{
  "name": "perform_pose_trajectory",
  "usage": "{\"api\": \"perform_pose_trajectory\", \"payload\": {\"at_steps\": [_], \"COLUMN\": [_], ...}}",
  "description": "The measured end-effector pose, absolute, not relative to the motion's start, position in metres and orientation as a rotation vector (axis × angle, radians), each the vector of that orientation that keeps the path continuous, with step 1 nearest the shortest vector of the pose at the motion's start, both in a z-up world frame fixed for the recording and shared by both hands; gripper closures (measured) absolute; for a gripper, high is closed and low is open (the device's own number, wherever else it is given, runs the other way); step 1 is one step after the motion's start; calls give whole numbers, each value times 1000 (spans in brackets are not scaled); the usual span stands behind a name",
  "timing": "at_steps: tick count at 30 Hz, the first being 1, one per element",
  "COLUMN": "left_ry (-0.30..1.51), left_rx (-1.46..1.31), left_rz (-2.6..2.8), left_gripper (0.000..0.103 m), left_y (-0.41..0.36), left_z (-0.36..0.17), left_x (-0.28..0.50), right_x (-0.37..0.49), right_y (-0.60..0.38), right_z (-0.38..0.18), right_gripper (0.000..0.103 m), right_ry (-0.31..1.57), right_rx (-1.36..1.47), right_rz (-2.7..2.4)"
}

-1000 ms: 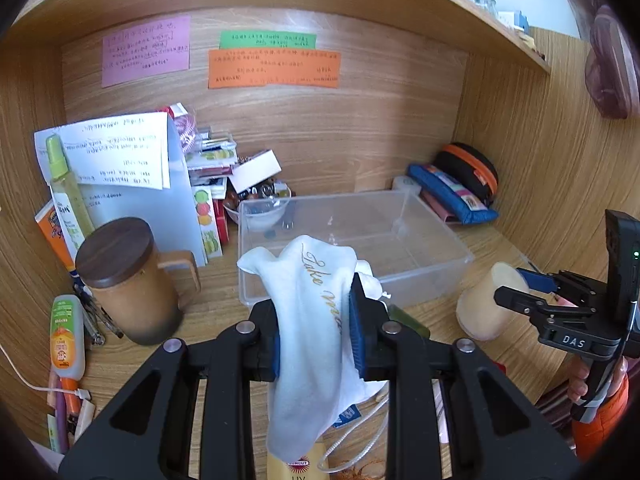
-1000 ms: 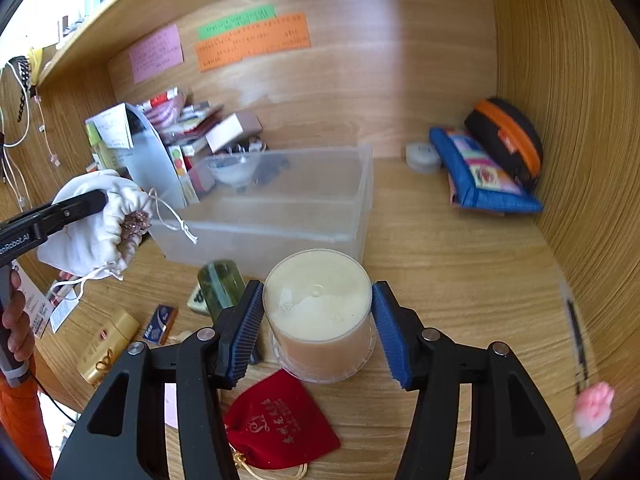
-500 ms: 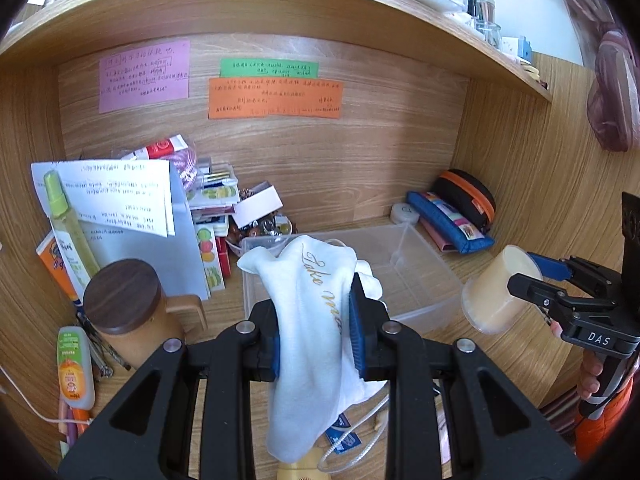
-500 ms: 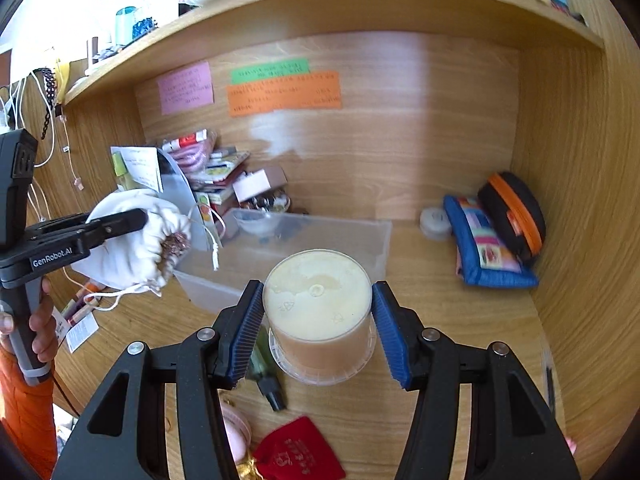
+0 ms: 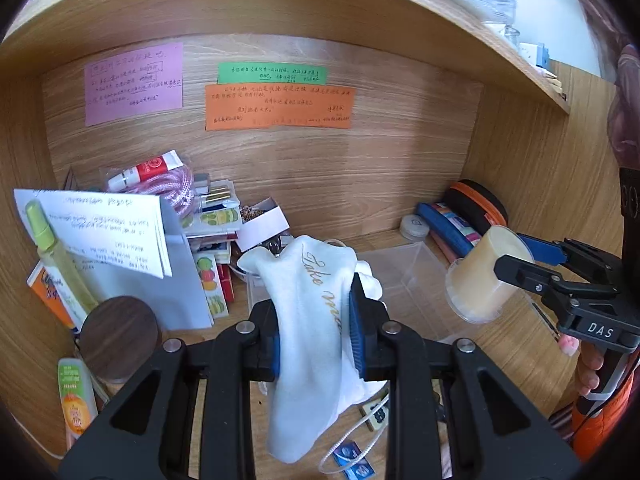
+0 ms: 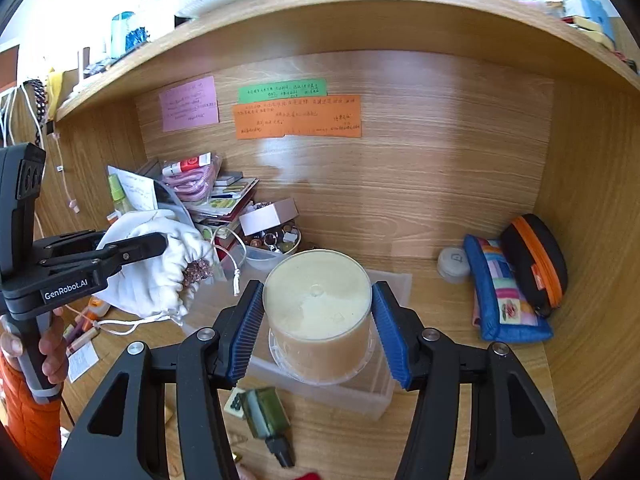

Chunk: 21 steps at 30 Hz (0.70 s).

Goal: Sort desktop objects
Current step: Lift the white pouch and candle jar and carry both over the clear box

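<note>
My left gripper [image 5: 316,332] is shut on a white drawstring pouch [image 5: 312,320] with gold lettering and holds it in the air; it also shows in the right wrist view [image 6: 152,264]. My right gripper [image 6: 320,332] is shut on a cream candle jar [image 6: 318,312], held above the clear plastic bin [image 6: 384,396]; the jar also shows in the left wrist view [image 5: 480,276]. The bin [image 5: 408,288] lies on the wooden desk under both held objects.
Papers, boxes and a tube [image 5: 144,172] pile at the back left. A lidded wooden mug [image 5: 116,336] and bottles stand left. A blue pouch [image 6: 504,292], black-orange case [image 6: 536,260] and small round tin [image 6: 452,264] lie right. A green bottle [image 6: 268,412] lies in front of the bin.
Both grippers have risen with their objects. The candle jar has been lifted off the desk and now hangs over the bin. The pouch stays gripped.
</note>
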<state>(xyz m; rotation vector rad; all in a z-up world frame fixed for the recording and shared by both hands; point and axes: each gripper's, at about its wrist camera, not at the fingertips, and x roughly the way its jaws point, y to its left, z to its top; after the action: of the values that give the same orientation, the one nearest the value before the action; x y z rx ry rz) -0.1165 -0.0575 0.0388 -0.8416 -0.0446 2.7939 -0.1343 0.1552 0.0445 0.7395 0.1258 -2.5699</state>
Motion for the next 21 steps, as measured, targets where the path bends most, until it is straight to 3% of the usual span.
{"api": "perform_pose_trajectory", "payload": {"at_steps": [21], "left_ry": [45], "left_rx": [-1097], "left_rz": [2690], "left_gripper": [77], "left_y": [-37], "left_z": [-29], "left_x": [-211], "right_x": [-222], "right_y": [132], "right_z": [-20], "right_gripper": [52], "right_ry": [165], "right_rx": [984], "right_rz": [-2493]}}
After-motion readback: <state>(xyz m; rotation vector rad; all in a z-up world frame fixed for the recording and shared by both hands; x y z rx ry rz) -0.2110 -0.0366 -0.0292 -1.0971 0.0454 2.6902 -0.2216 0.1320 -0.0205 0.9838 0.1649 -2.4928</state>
